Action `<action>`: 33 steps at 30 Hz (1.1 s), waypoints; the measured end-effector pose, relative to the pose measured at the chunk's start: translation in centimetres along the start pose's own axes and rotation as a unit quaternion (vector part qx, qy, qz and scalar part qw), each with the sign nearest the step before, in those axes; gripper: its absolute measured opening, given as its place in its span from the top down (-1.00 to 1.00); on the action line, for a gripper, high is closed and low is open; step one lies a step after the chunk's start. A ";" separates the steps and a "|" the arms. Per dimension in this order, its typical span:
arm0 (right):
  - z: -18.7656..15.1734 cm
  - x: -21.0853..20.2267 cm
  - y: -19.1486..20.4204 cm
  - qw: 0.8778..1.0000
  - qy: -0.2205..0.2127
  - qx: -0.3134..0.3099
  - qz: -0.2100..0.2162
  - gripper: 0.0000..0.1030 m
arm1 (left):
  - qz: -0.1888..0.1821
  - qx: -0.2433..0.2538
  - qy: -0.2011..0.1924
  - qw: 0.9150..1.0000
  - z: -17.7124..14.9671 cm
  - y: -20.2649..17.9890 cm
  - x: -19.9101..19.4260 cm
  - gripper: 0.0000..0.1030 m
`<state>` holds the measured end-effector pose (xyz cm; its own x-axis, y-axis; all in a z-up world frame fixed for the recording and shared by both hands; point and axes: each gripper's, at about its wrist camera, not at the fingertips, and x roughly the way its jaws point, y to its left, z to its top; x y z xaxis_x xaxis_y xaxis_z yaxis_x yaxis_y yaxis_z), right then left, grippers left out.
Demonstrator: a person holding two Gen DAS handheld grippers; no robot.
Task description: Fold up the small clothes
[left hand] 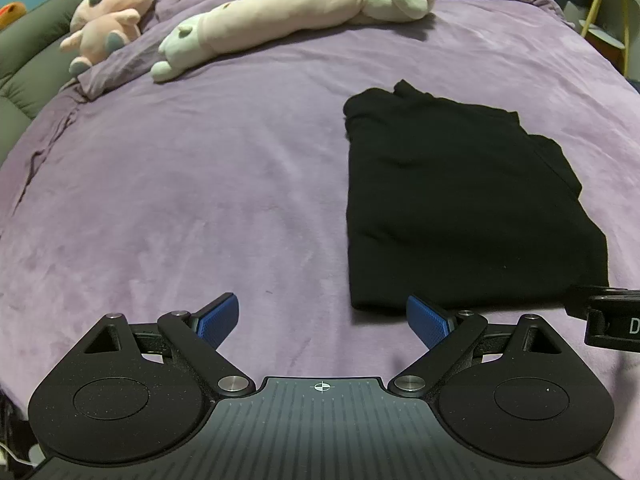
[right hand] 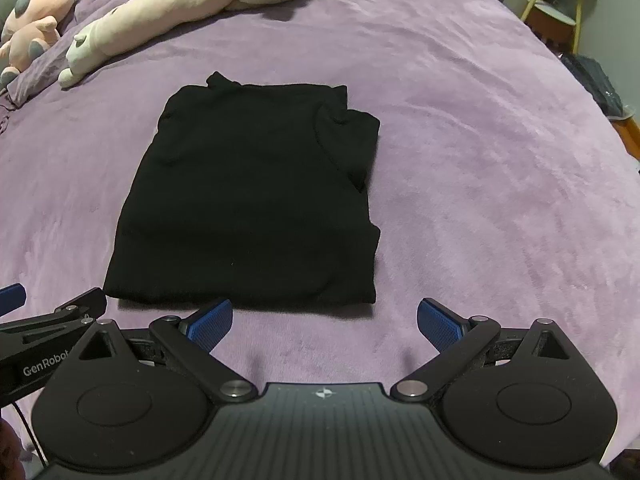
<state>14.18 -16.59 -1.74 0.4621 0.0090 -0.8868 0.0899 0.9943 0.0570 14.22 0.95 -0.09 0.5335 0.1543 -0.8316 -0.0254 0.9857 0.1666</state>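
Garment (right hand: 248,200), black, lies folded into a rough rectangle on the purple bed (right hand: 480,160), mid-frame in the right wrist view, right of centre in the left wrist view.

Right gripper (right hand: 325,322): jaws spread wide, nothing between them. Blue pads (right hand: 210,322) sit just short of the garment's near hem; the left pad nearly meets the hem, the right pad stands over bare blanket past the near right corner.

Left gripper (left hand: 322,320): jaws likewise apart and empty. It sits at the lower centre of its frame, the garment up and to the right of it; its right pad is close to the near left corner of the cloth. Touching or not, cannot tell.

The two grippers sit side by side at the near edge, each showing in the other's view at the frame border.

Judgement: folds look mostly made; a further half fold from the near hem may remain, or the piece may be finished.

Risks, as judged:
- Black on black hides the layers. A pinch at the hem could take only the top layer and peel the fold open.
- Far right edge shows a loose bulge; lifting the near hem could let it slide out.
- Plush blanket could get nipped along with the cloth and drag it.
- Grippers close together could knock each other.

Beyond, upper left: long plush (right hand: 160,12) and pink plush (right hand: 32,16), well apart from the work.
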 end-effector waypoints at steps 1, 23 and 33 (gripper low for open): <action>0.0 0.0 0.0 1.000 -0.001 0.000 0.000 -0.92 | 0.001 0.000 0.001 1.000 0.0 0.0 0.0 -0.84; 0.3 -0.1 -0.5 1.000 0.004 0.007 0.006 -0.92 | 0.001 -0.002 0.005 1.000 0.1 0.0 0.1 -0.84; 0.2 -0.3 -0.7 1.000 0.002 0.009 0.005 -0.92 | 0.008 0.001 0.007 1.000 0.1 -0.2 -0.1 -0.84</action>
<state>14.16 -17.34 -1.41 0.4598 0.0194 -0.8878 0.1009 0.9921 0.0739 14.27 0.70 0.06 0.5214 0.1712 -0.8360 -0.0324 0.9829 0.1811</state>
